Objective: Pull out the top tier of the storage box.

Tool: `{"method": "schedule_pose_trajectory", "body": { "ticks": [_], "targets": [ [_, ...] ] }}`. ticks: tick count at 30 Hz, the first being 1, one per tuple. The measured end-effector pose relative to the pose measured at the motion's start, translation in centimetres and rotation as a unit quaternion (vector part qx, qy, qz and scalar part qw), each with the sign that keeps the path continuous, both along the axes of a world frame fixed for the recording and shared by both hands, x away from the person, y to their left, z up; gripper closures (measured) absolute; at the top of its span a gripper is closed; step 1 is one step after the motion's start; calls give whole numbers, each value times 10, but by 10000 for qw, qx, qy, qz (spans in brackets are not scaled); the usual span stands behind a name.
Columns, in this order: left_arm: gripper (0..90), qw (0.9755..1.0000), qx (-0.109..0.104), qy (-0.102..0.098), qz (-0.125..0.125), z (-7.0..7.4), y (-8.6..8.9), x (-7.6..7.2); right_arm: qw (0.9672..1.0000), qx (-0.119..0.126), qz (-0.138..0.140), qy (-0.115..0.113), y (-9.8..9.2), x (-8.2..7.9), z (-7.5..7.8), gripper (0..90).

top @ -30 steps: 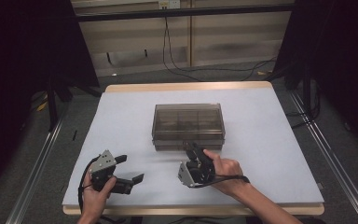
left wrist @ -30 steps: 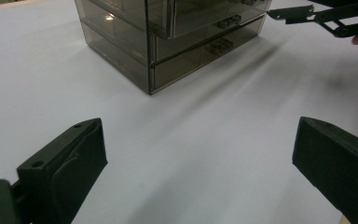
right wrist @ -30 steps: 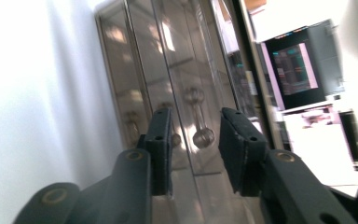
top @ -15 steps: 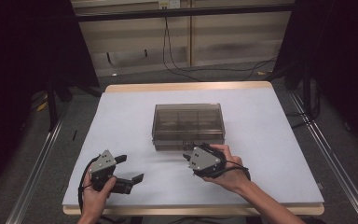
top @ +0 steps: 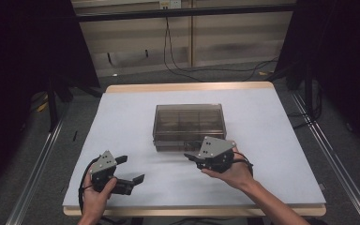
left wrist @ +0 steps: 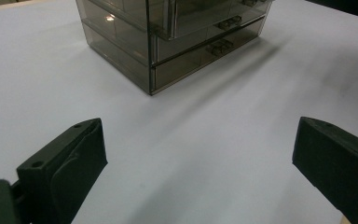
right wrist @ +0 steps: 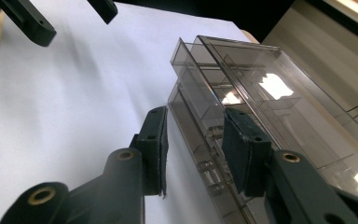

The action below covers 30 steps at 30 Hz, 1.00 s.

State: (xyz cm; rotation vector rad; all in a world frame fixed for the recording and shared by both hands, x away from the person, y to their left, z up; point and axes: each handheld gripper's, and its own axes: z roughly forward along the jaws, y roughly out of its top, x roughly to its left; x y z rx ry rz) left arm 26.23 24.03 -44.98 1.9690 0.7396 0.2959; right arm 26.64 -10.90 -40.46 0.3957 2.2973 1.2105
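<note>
A smoky see-through drawer box stands in the middle of the white table. My right gripper hovers at the box's front face, its grey plate turned up. In the right gripper view its jaws straddle the drawer fronts; they have just been opening, and the left pad stands clear of the plastic. An upper drawer sticks out a little. My left gripper rests wide open near the front left edge, aimed at the box with nothing between its jaws.
The table's wooden front edge lies just below both hands. Dark frame posts and cables sit beyond the far and side edges. My left gripper appears at the top left of the right gripper view.
My right hand has lifted and shifted slightly right along the box's front, rolling so the grey plate faces up. The left hand has stayed where it was.
</note>
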Motion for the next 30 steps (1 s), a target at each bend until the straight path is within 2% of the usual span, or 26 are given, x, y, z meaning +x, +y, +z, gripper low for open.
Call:
{"method": "schedule_pose_trajectory", "body": {
  "ticks": [5,7,10,13,14,15,19,24,28,30],
  "targets": [
    [26,10000,-11,4,7,0,0,0,9995,153,113,264,-8,6,5,625],
    [26,10000,1,4,3,0,0,0,9994,212,108,252,-10,7,6,633],
    [26,10000,-9,17,5,0,0,0,9987,266,166,390,-14,9,10,634],
    [26,10000,-6,23,0,0,-1,0,9975,329,278,565,-18,14,12,626],
    [26,10000,-1,19,5,0,-1,0,9961,344,381,724,-20,17,13,626],
    [26,10000,8,7,1,0,0,0,9955,355,396,788,-20,18,12,626],
    [26,10000,5,16,-7,0,-1,0,9949,281,395,890,-22,21,12,632],
    [26,10000,9,3,3,0,0,0,9924,187,465,1121,-26,27,14,636],
    [26,10000,33,-17,-8,0,0,0,9917,137,449,1197,-31,31,17,646],
    [26,10000,12,18,0,0,-1,0,9923,75,433,1161,-35,33,21,660]
  ]
}}
